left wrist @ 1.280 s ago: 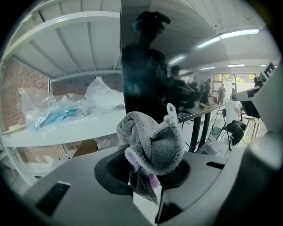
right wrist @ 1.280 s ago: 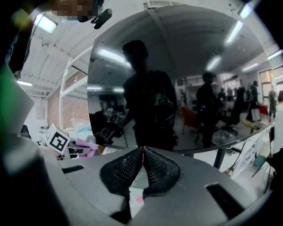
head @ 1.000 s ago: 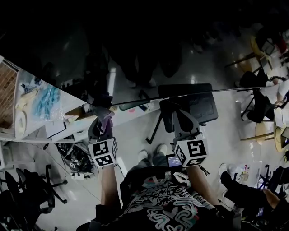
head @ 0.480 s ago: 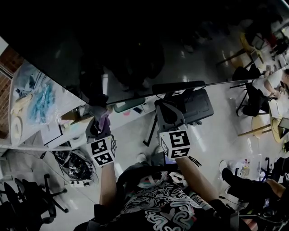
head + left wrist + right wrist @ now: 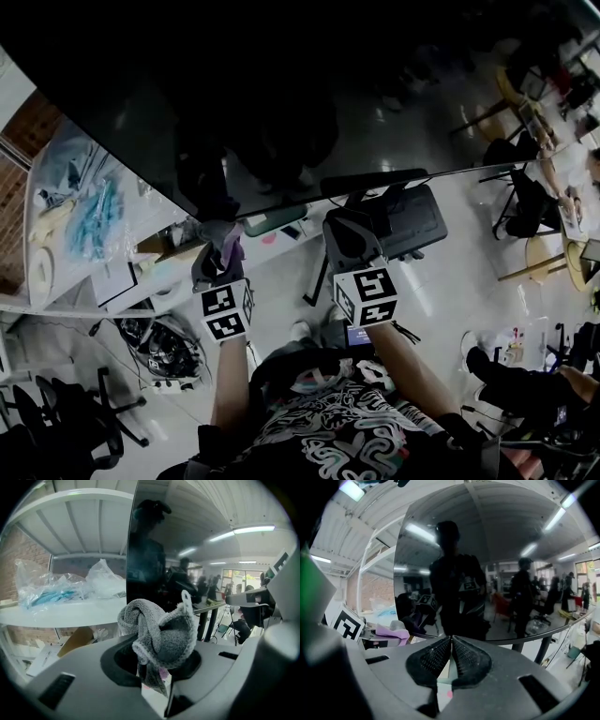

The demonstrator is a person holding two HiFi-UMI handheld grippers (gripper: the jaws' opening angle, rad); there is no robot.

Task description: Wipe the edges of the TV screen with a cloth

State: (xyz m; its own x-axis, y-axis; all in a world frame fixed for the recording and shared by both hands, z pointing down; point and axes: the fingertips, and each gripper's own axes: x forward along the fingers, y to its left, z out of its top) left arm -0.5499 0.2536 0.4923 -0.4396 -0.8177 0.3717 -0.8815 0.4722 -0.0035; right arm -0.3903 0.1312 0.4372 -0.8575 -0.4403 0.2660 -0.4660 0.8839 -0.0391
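Note:
The TV screen (image 5: 281, 103) is a big dark pane across the top of the head view, with its lower edge running from lower left to right. My left gripper (image 5: 212, 258) is shut on a bunched grey cloth (image 5: 228, 249) at the screen's lower left corner. In the left gripper view the cloth (image 5: 161, 637) bulges out of the jaws right by the screen's (image 5: 187, 536) vertical edge. My right gripper (image 5: 339, 223) is shut and empty just under the lower edge. In the right gripper view its pads (image 5: 461, 656) meet before the reflecting screen (image 5: 487, 550).
A white shelf (image 5: 66, 272) with plastic bags (image 5: 89, 211) stands left of the TV. A black chair (image 5: 412, 220) sits below the screen's lower edge, and office chairs (image 5: 56, 422) and a tangle of cables (image 5: 159, 342) are on the floor at lower left.
My right gripper has moved left, closer to the left one. The left gripper with the cloth has stayed at the screen's lower left corner, shifting slightly right. More of the screen shows now.

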